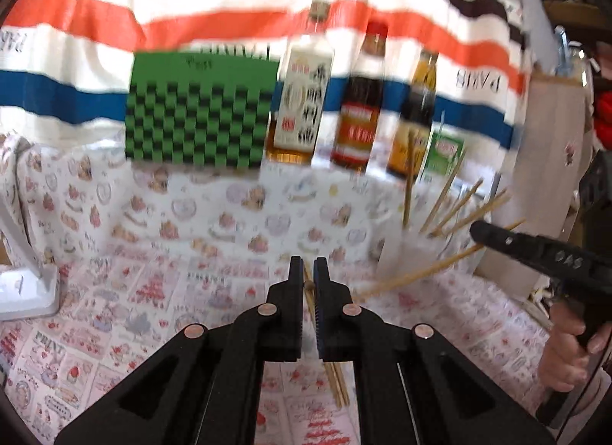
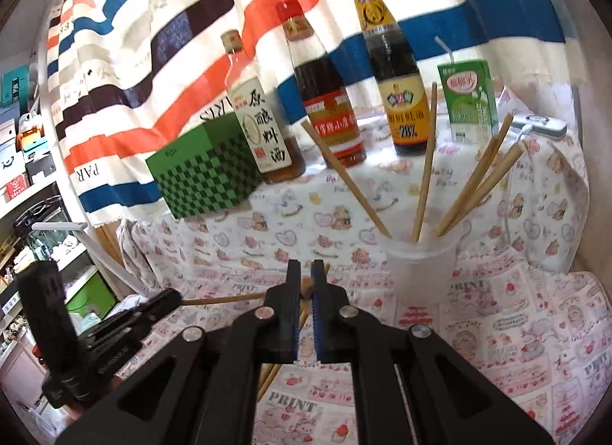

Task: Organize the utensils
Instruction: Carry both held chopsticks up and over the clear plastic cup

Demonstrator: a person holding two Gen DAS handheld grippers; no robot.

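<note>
Left tongs (image 1: 308,273) clamped shut on a chopstick (image 1: 310,294), which runs back under the tongs toward the near edge of the tabletop (image 1: 237,215). Right tongs (image 2: 308,273) also closed on a chopstick (image 2: 306,292); in the left wrist view its shaft sticks out sideways past the tip. Clear plastic cup (image 2: 419,257) stands right of centre on the tabletop with five chopsticks (image 2: 426,162) fanned out in it. Along the far edge: green checkered box (image 2: 206,173), three sauce bottles (image 2: 329,100), green drink carton (image 2: 468,100). Left view is motion-blurred.
</note>
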